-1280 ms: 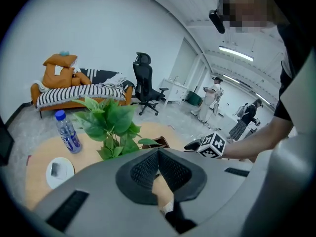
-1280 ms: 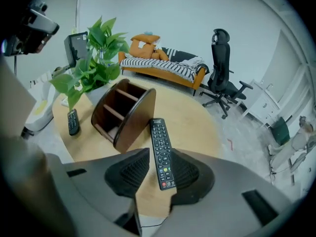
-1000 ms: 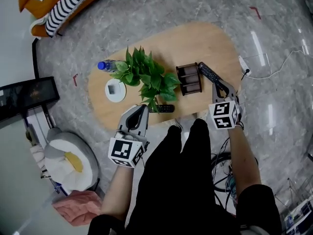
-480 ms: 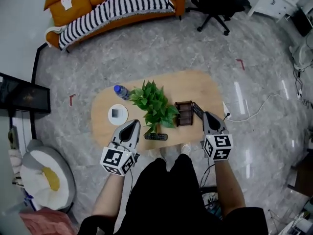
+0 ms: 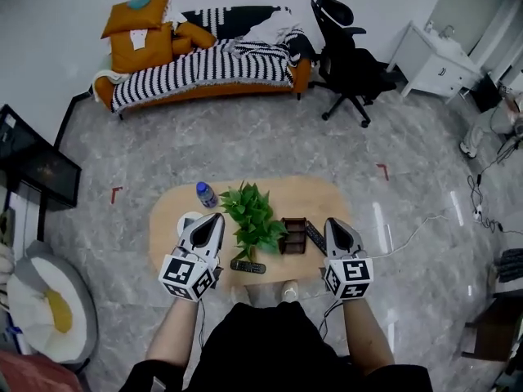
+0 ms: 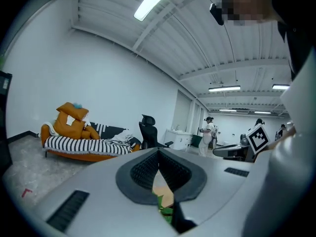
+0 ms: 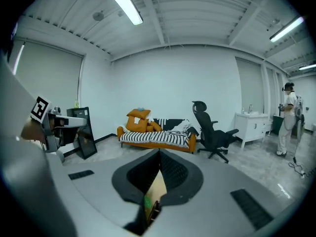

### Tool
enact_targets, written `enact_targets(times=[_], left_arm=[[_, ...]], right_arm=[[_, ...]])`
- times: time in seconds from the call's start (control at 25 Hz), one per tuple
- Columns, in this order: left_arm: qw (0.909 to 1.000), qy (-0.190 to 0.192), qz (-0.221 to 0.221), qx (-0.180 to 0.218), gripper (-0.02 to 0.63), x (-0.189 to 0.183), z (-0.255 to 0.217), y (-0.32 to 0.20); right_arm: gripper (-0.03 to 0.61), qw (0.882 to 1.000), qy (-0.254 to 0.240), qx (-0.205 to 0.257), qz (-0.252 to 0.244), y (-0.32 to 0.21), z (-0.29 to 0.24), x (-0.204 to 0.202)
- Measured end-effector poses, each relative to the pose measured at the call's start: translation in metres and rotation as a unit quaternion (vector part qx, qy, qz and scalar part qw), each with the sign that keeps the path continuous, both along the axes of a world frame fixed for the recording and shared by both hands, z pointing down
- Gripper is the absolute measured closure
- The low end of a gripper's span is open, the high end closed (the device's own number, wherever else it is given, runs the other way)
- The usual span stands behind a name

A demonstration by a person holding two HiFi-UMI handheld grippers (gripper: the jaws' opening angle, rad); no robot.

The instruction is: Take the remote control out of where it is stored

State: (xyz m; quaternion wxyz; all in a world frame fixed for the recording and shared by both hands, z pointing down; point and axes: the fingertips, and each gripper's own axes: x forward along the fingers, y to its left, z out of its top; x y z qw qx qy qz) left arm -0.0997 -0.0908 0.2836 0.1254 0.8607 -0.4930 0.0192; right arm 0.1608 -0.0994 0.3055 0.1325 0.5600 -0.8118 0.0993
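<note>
A black remote control (image 5: pixel 315 237) lies on the oval wooden table (image 5: pixel 172 219), just right of the brown storage rack (image 5: pixel 293 235). A second dark remote (image 5: pixel 247 265) lies at the table's front edge, below the potted plant (image 5: pixel 252 217). My right gripper (image 5: pixel 334 221) hangs raised over the table's right end, shut and empty. The left gripper (image 5: pixel 215 216) is held up over the table's left part, shut and empty too. In the left gripper view (image 6: pixel 159 154) and the right gripper view (image 7: pixel 159 157), the pads meet, with only a sliver of table showing below.
A blue-capped water bottle (image 5: pixel 206 194) and a white round dish (image 5: pixel 188 219) sit on the table's left. Beyond are a striped sofa (image 5: pixel 204 64), a black office chair (image 5: pixel 347 64) and a white cabinet (image 5: pixel 429 60). A dark screen (image 5: pixel 37 166) stands left; cables (image 5: pixel 425 219) trail right.
The view has pulled up and back, so the table looks smaller and more room shows. Both grippers rose from the table; the right one left the remote beside the rack.
</note>
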Motion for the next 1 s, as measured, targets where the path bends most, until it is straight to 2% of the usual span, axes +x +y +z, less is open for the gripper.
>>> enact_targets(times=[0.28,0.56,1.0], left_arm=[[0.9986,0.017,-0.044,0.024,0.606,0.002,-0.023,0.009],[0.9985,0.013,-0.044,0.031,0.606,0.014,-0.028,0.021],[0.9982,0.024,-0.049,0.024,0.606,0.012,-0.027,0.023]], right_arm=[[0.571,0.999,-0.034,0.03,-0.021,0.003,-0.034,-0.002],[0.571,0.997,-0.067,0.037,-0.021,-0.003,-0.041,0.009],[0.572,0.997,-0.056,0.043,-0.038,-0.004,-0.044,0.008]])
